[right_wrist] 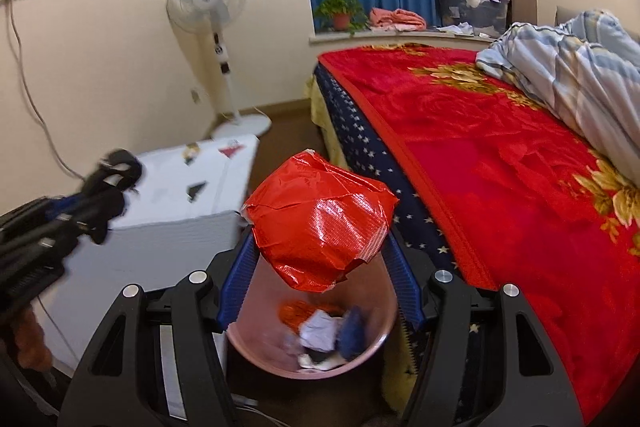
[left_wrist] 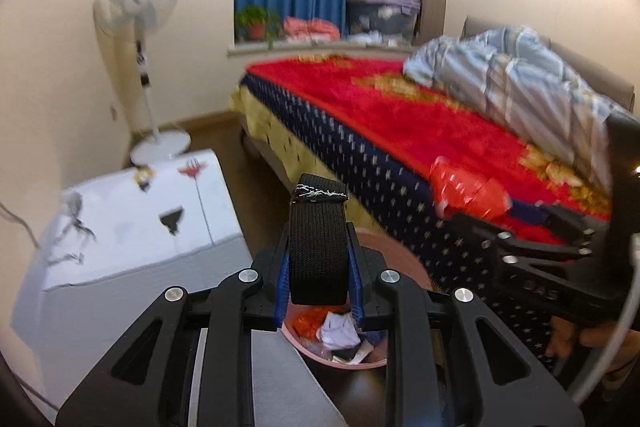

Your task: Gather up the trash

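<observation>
My left gripper (left_wrist: 319, 259) is shut on a black woven strap (left_wrist: 318, 243), held upright above a pink trash bin (left_wrist: 400, 259) that holds crumpled paper and wrappers. My right gripper (right_wrist: 320, 251) is shut on a crumpled red foil wrapper (right_wrist: 320, 223) and holds it above the same pink bin (right_wrist: 248, 343). The right gripper with its red wrapper (left_wrist: 468, 187) shows at the right of the left wrist view. The left gripper (right_wrist: 108, 195) with the black strap shows at the left of the right wrist view.
A bed with a red flowered blanket (right_wrist: 500, 155) and a striped quilt (right_wrist: 568, 67) fills the right. A white box (left_wrist: 132, 227) stands left of the bin. A standing fan (right_wrist: 208, 7) is by the wall; a windowsill with a plant (right_wrist: 340, 13) lies beyond.
</observation>
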Demonstrator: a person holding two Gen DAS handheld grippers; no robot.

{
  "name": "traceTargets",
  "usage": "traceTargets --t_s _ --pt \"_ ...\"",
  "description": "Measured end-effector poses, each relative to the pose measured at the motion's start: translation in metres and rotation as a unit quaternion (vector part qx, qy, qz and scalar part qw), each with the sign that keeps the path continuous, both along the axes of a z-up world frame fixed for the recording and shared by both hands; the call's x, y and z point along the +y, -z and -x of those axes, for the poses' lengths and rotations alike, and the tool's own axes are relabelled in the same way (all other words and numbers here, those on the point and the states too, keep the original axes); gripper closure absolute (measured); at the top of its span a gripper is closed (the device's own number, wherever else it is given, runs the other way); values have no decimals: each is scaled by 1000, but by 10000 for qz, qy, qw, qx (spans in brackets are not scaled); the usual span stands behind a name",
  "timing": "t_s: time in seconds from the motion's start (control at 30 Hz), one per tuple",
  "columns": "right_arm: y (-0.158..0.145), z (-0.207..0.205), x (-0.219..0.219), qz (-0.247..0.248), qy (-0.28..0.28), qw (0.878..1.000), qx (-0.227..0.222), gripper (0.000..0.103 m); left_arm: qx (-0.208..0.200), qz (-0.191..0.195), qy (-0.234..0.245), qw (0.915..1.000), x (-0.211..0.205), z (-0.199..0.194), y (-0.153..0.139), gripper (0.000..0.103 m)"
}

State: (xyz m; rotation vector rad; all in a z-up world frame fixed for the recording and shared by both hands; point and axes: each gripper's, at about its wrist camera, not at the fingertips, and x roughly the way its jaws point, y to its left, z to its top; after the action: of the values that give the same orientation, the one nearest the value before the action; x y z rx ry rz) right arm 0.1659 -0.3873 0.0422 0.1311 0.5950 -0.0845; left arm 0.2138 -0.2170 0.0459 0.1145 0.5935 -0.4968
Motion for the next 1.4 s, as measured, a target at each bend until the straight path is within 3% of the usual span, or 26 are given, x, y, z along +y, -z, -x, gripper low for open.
traceTargets --t_s 0.17,0.37,0.43,0.47,0.5,0.73,0.87,1.03,1.2,1.4 --pt "21 -23 -4 293 133 9985 437 41 432 -142 -77 9989 -15 -35 41 80" --pt "42 -51 -4 243 120 9958 873 39 729 -297 -156 9968 -18 -63 68 77" --pt "50 -60 -1 280 77 9940 1058 27 735 -302 -351 9962 -12 -70 74 43" --pt "54 -63 0 379 125 9928 1133 19 732 -353 -475 9956 -9 -73 76 16" --pt "55 -63 2 471 185 9922 1136 16 713 -442 -626 9945 -7 -75 78 8" --pt "49 -60 5 633 227 9921 1064 14 614 -1046 -846 9890 -3 -71 82 8" --pt "27 -42 12 602 213 9957 666 12 377 -1111 -745 9903 11 -40 57 8" --pt "-24 34 30 -72 234 9991 -345 5 76 -981 -1166 9883 56 34 6 8" --pt "-32 129 74 -278 100 9985 -469 5 32 -937 -1662 9816 118 141 -13 8" --pt "-24 207 123 173 146 9994 -275 5 129 -854 -1948 9770 167 212 -18 8"
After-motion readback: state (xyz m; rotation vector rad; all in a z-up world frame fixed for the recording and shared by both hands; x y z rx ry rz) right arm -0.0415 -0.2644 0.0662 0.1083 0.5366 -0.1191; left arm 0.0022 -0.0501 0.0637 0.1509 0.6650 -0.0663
